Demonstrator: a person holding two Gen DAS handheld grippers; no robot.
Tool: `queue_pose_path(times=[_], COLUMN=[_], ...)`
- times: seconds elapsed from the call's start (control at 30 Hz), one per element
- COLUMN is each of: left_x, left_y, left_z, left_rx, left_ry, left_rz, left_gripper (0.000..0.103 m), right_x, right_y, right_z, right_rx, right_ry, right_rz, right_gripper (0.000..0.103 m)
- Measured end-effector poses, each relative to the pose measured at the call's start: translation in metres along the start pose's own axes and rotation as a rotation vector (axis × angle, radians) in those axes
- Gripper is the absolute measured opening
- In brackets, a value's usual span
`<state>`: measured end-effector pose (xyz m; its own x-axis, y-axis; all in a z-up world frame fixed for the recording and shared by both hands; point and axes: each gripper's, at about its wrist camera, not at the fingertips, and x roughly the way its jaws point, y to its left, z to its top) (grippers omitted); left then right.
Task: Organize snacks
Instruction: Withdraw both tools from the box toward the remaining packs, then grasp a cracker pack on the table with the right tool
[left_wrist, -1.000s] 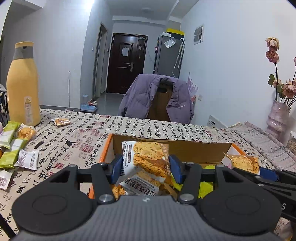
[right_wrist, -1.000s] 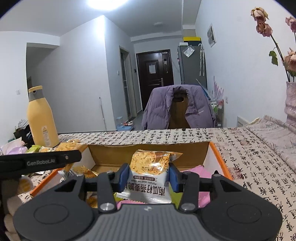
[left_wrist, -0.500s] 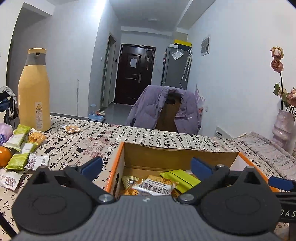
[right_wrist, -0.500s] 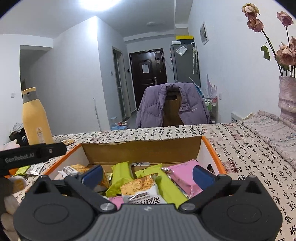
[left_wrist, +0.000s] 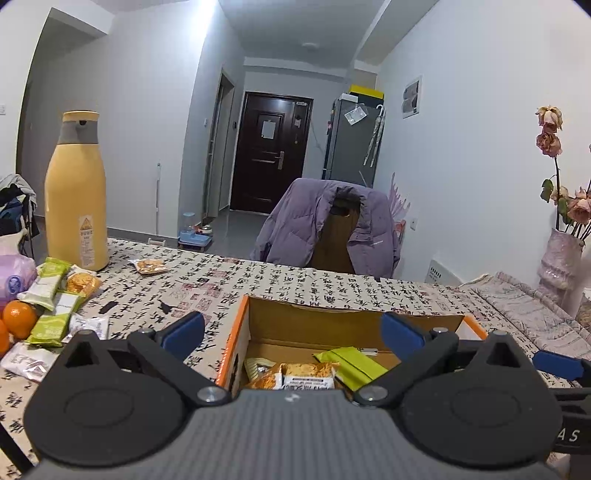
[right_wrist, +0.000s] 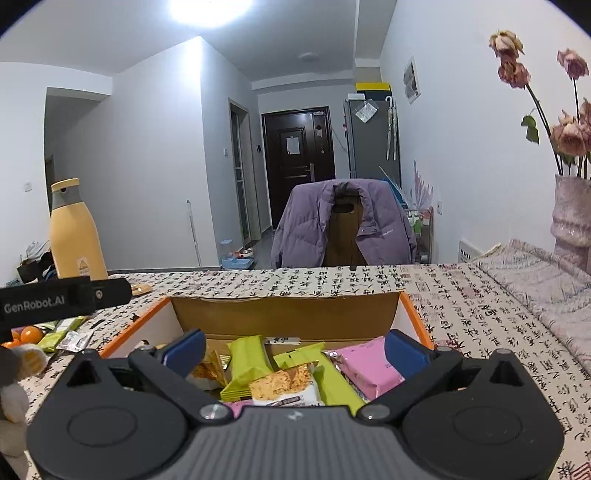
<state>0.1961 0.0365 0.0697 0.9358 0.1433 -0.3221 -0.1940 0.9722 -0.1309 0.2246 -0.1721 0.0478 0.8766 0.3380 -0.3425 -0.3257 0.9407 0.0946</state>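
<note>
Cardboard box (right_wrist: 284, 314) w/ orange rim on patterned tablecloth (right_wrist: 461, 314), snack packets (right_wrist: 284, 386) lying inside, right gripper (right_wrist: 293, 350) over box, jaws just opened wide, nothing between, left gripper (left_wrist: 291, 332) likewise wide & empty, loose snacks (left_wrist: 55, 306) far left beside yellow bottle (left_wrist: 75, 192).

"GenRobot.AI" reads clear in white on the black bar of the left gripper (right_wrist: 62, 297), poking in at the left of the right wrist view, and the letters "A S" show on the right gripper (left_wrist: 569, 435) at the right edge of the left wrist view. The surface's cloth (right_wrist: 461, 295) is printed all over with black Chinese characters and red seals. The yellow bottle (left_wrist: 75, 192) at far left carries a small triangle warning label, its print too small to read, as is the lettering on the cracker packet (right_wrist: 284, 387) in the box.
</note>
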Motion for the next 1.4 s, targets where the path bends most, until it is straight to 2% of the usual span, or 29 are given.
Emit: queue_pose_path(times=[0.4,0.73,1.13,1.4], left_x=[-0.046,-0.065,-0.064,-0.057], left_y=[0.008,0.021,0.036,0.037], left_z=[-0.020,-0.057,-0.090,-0.100], left_rx=[0.034,0.070,0.087,0.093], left_ry=[0.018,0.090,0.137,0.157], left_rz=[-0.006,0.000,0.009,-0.001], left_gripper=[0.103,0.103,0.103,0.103], right_x=[-0.046,-0.071,-0.067,-0.050], right_y=[0.010,0.014,0.014,0.021], right_z=[-0.019,-0.049,-0.075,-0.083], right_rx=[-0.019,-0.023,-0.015,-0.060], right_ry=[0.027,0.089,0.195,0.256], right_rz=[-0.007,-0.022,-0.004,-0.037], right_gripper=[0.103,0.103,0.103,0.103])
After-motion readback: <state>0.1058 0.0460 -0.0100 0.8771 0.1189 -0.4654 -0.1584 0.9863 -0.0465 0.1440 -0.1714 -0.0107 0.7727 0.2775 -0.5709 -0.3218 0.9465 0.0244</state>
